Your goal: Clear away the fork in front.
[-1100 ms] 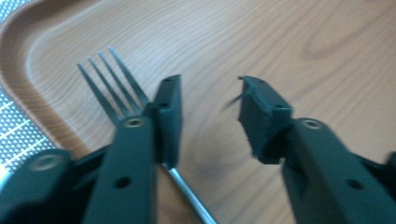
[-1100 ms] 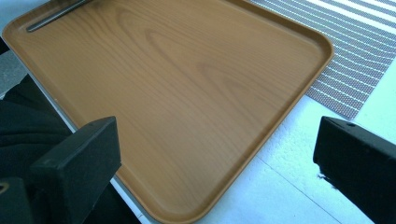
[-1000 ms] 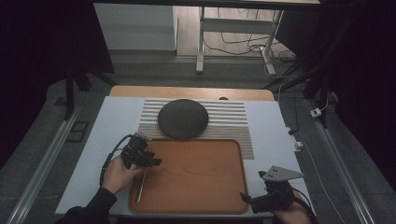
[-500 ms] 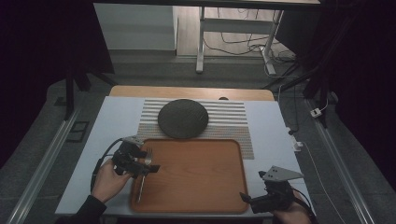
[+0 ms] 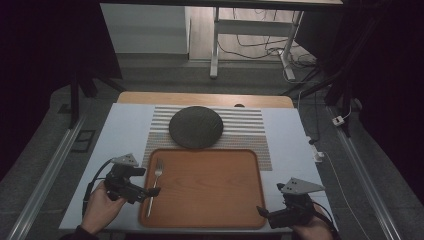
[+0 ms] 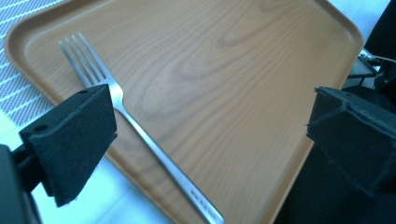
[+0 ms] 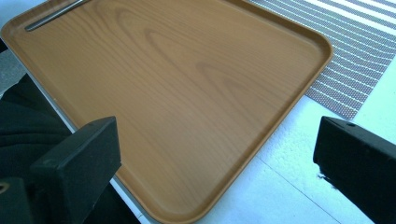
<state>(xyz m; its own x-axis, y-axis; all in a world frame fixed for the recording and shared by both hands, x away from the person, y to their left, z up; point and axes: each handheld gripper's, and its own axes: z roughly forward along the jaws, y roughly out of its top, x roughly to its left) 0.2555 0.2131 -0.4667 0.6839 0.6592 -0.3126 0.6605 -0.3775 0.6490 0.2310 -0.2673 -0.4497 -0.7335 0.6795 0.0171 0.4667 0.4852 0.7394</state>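
The fork [image 5: 154, 184] lay flat on the wooden tray [image 5: 210, 220], along the tray's left edge, its tines pointing toward the far side and its handle reaching toward the near left corner. The left gripper [image 5: 152, 190] hung just beside that left edge, over the table [image 5: 125, 130]. Its jaws had just been opening and stood wide apart, released, with nothing pressed between the pads; in the left gripper view the fork [image 6: 135, 126] ran below and between them, untouched. The right gripper [image 5: 261, 212] sat at the tray's near right corner, its jaws likewise spread wide and empty, the tray [image 7: 187, 93] lying beyond them. A striped placemat [image 5: 240, 130] lay under the tray's far edge, and a dark round plate [image 5: 195, 126] rested on the mat just beyond the tray.
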